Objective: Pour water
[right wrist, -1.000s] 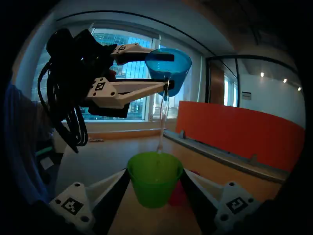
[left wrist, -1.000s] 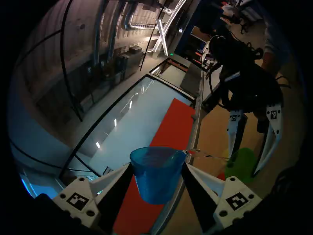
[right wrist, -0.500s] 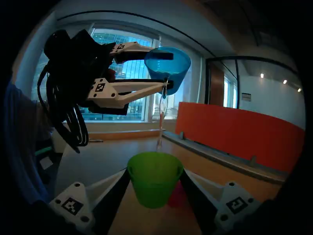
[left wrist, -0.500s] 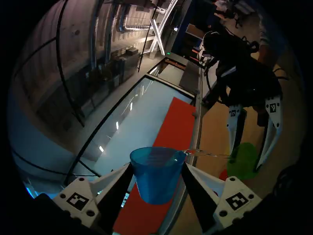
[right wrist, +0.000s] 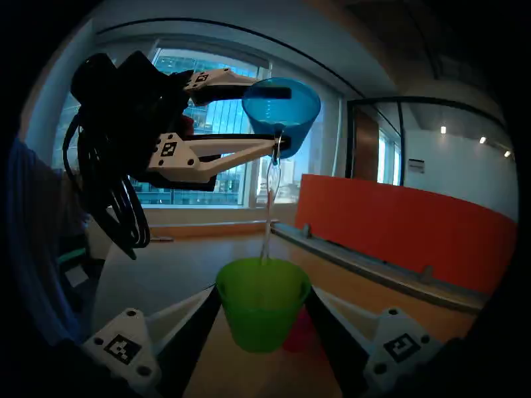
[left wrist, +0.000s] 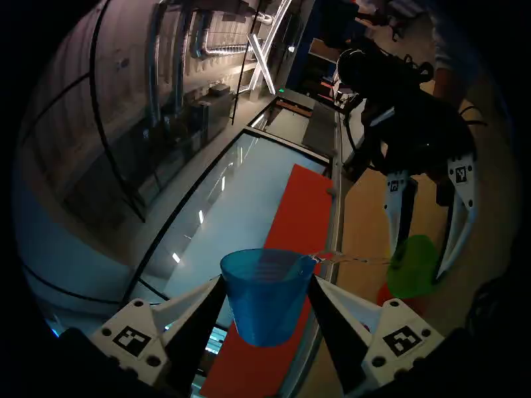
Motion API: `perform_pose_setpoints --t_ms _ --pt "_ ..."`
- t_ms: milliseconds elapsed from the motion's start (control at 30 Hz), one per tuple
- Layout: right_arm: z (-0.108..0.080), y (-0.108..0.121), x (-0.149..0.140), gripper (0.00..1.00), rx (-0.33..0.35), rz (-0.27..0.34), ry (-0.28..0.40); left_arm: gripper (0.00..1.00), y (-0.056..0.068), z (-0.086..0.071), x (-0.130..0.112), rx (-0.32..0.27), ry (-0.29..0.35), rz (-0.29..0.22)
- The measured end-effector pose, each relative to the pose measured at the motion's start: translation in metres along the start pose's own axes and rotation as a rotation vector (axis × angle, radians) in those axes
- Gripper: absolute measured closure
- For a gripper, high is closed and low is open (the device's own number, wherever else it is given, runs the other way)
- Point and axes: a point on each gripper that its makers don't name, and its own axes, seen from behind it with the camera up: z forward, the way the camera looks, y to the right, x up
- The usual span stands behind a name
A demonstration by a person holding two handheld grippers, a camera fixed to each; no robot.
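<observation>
Tabletop [right wrist: 172, 265] below blue cup [right wrist: 281, 113], green cup [right wrist: 263, 302]

The blue cup [right wrist: 281, 113], a translucent plastic tumbler that narrows toward its base, is held high and tilted between the fingers of the left gripper [left wrist: 267, 282]. Its rim is dipped, and a thin clear stream of water [right wrist: 268, 199] runs off the lip. The stream drops almost straight into the open mouth of the green cup [right wrist: 263, 312], a translucent tumbler of the same shape, which stands upright between the fingers of the right gripper [right wrist: 263, 292], directly below the blue cup and over the wooden counter [right wrist: 179, 265], short of its far edge.
</observation>
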Motion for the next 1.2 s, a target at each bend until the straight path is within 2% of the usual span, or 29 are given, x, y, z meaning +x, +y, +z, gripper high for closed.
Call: perform_pose_setpoints --t_ms 1200 --pt "-0.0024 0.0021 0.0087 0.10 -0.010 -0.014 0.015 0.15 -0.0054 0.0002 0.0086 -0.008 -0.003 0.141"
